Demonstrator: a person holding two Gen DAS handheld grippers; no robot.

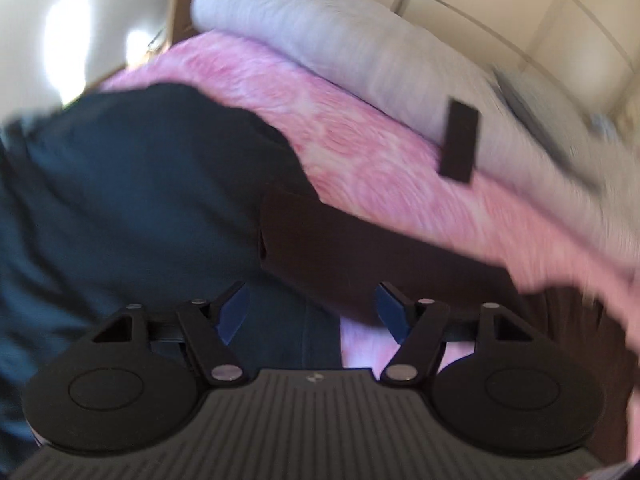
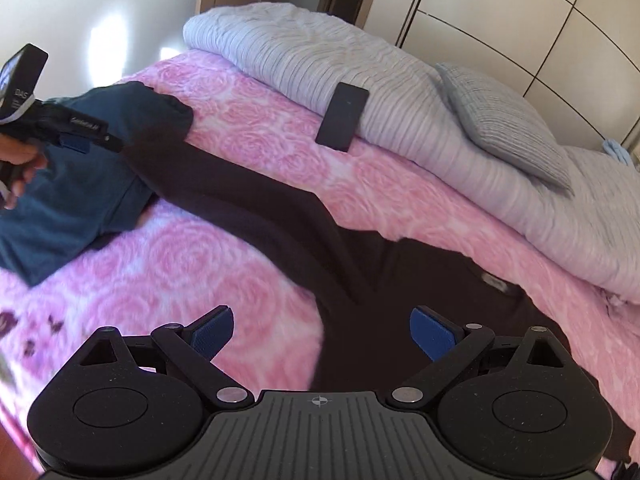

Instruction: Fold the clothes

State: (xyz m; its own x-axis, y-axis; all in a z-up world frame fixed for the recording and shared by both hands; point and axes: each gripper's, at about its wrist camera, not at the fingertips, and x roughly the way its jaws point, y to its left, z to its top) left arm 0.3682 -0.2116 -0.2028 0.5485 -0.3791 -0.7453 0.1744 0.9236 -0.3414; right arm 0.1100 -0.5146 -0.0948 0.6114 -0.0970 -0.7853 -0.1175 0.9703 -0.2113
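Note:
A dark brown long-sleeved top (image 2: 360, 280) lies spread on the pink rose-patterned bedspread (image 2: 160, 272), one sleeve stretched toward the far left. A dark teal garment (image 2: 80, 184) lies at the left, under that sleeve's end. My right gripper (image 2: 322, 336) is open and empty, just above the brown top's body. My left gripper (image 1: 312, 312) is open and empty, hovering over the teal garment (image 1: 120, 200) and the brown sleeve (image 1: 360, 248); it also shows in the right wrist view (image 2: 96, 136) at the far left. The left wrist view is blurred.
A black phone (image 2: 342, 117) leans against a rolled grey blanket (image 2: 360, 68) at the back of the bed, with a grey pillow (image 2: 504, 120) on it. White wardrobe doors (image 2: 520, 12) stand behind. Dark butterfly prints (image 2: 24, 332) mark the spread's left edge.

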